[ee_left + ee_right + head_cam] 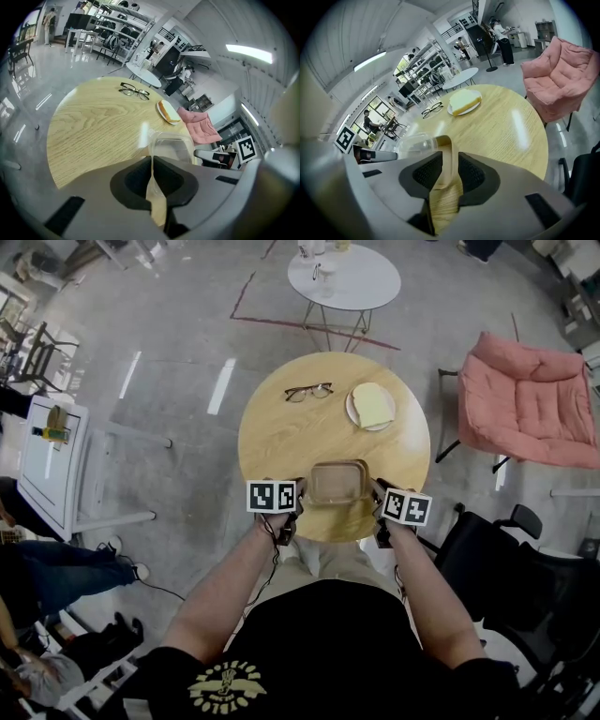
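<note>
L gripper (pixel 298 491) & R gripper (pixel 377 493) each clamped on 1 clear box (pixel 337 482) at table (pixel 300 442) edge; beyond: 1 glasses (pixel 308 391), 1 plate (pixel 351 412) w/ bread (pixel 373 404).

The left forearm (pixel 230 589) and right forearm (pixel 429 589) reached forward, angled slightly inward. The left tongs (pixel 296 495) and right tongs (pixel 377 493) sat level and faced each other, each with jaws pinched on an opposite edge of the clear container (pixel 337 482).
</note>
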### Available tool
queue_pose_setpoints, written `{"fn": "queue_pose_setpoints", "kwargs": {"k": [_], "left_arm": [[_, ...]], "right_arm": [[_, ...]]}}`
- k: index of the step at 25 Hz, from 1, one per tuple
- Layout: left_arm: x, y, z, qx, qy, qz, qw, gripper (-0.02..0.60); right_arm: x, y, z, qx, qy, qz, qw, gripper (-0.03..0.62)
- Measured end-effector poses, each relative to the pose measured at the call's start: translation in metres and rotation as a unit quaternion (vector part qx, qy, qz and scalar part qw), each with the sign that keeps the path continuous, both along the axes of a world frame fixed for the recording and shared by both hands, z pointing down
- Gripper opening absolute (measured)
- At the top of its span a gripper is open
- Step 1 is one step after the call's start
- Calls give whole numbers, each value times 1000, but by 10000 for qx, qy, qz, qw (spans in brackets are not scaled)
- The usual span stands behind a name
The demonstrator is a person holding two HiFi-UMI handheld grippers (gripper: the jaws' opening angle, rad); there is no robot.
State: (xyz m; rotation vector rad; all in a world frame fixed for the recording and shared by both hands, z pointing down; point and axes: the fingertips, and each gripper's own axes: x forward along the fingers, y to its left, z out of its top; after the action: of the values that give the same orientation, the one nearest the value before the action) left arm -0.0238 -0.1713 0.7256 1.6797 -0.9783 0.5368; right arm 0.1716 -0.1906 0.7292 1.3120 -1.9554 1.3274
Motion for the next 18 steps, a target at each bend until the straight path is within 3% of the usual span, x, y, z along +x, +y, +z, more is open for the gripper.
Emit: {"fn": "queue_pose_setpoints", "kwargs": {"k": [3, 6, 10, 15, 18], "left_arm": [[1, -1, -11, 192, -31, 79, 9998, 28], [1, 0, -21, 383, -92, 170, 9991, 26], [0, 3, -30, 517, -52, 161, 9985, 26], [0, 11, -42, 645, 22, 275, 9975, 26], [-5, 14, -49, 688, -1, 289, 9972, 25]], "right_arm": [[5, -1, -14, 257, 24, -134, 9996, 120], [-3, 1, -34, 506, -336, -352, 9975, 109], [-16, 9, -35, 423, -409, -637, 9962, 109], [-25, 15, -34, 348, -583, -649, 9956, 106], [-36, 20, -43, 348, -758, -837, 9930, 58]]}}
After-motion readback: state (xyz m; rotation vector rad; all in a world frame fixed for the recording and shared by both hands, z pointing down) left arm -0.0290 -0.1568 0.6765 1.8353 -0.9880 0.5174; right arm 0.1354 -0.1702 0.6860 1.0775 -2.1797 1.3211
